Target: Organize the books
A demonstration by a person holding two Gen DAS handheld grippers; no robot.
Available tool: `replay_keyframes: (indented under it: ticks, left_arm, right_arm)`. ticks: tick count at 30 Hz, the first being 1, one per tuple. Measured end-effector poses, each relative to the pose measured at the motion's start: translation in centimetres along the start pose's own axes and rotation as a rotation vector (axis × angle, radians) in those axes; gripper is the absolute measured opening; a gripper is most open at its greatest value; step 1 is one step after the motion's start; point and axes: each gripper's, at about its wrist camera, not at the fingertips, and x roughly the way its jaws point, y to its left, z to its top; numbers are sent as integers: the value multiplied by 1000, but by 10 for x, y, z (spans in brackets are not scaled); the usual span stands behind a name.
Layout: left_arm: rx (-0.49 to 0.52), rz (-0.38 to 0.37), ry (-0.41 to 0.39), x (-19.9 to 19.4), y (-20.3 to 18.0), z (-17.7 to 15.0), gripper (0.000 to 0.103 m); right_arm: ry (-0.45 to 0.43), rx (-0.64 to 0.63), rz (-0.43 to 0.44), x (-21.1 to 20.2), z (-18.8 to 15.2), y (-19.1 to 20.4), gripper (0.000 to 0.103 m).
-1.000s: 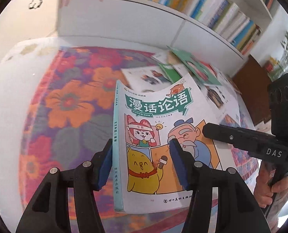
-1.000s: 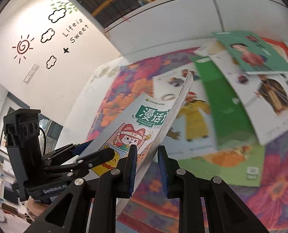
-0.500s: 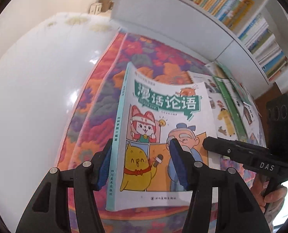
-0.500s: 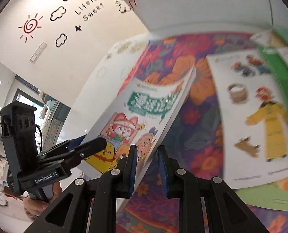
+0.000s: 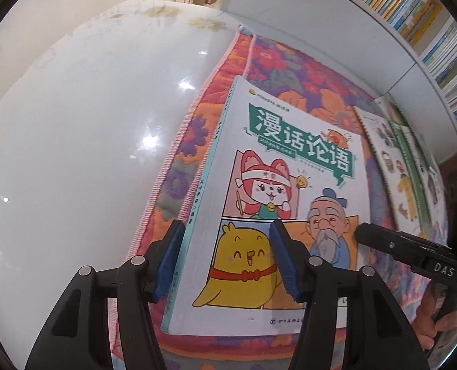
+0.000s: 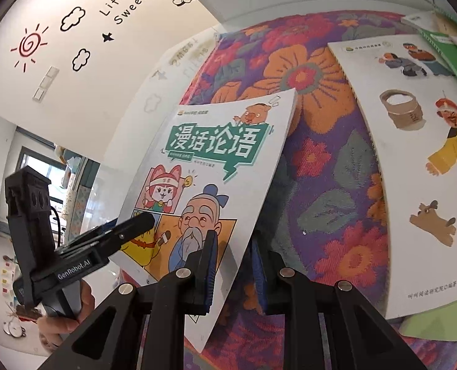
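Observation:
A cartoon-cover book with a green title banner (image 5: 277, 203) is held tilted above the floral cloth (image 5: 290, 71). My right gripper (image 6: 231, 265) is shut on its lower right edge; the book also shows in the right wrist view (image 6: 210, 166). My left gripper (image 5: 225, 259) is open, its fingers straddling the book's spine side, one pad below the spine and one over the cover. It also shows at the left of the right wrist view (image 6: 136, 225). Several other picture books (image 6: 413, 160) lie flat on the cloth to the right.
A glossy white tabletop (image 5: 83, 154) lies left of the cloth. A white bookshelf full of books (image 5: 428, 24) runs along the back right. A wall with sun and cloud decals (image 6: 59, 30) stands at the left.
Both grippers have carried the book leftward, toward the cloth's left edge. The spread-out books have shifted to the right of both views. The book tilts flatter.

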Motion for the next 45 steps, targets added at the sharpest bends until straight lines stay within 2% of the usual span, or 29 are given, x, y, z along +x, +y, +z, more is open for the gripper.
replay_keyframes:
  ticks: [4,8,18,23,27,31,39,45]
  left_arm:
    - [-6,23,-2,0,0,2,56]
    - [-3,79,-13,-1,-1,2,56]
    - [7,115,-23,-7,-5,3,56]
    - [1,117,-18,-14,-8,3,56]
    - [-34,83,-11,-21,-11,1,56]
    - [-30,79,-20,-27,-24,-2,56]
    - [37,26,-32,-32,-90,-4,56]
    - [151,-89,6,-15,-182,-7,56]
  right_arm:
    - [2,-18,-23,0,-2,2,22]
    - [4,-30,-37,1,-3,5,22]
    - [15,-28,-22,3,-2,3,22]
    - [15,-39,-38,-5,-1,9,22]
    - [-26,-51,-41,-26,-2,12,22]
    - [-57,-63,-44,-50,-6,11,22]
    - [-119,-47,-57,-105,-18,-17,22]
    - [-190,9,-93,-160,-32,-67,22]
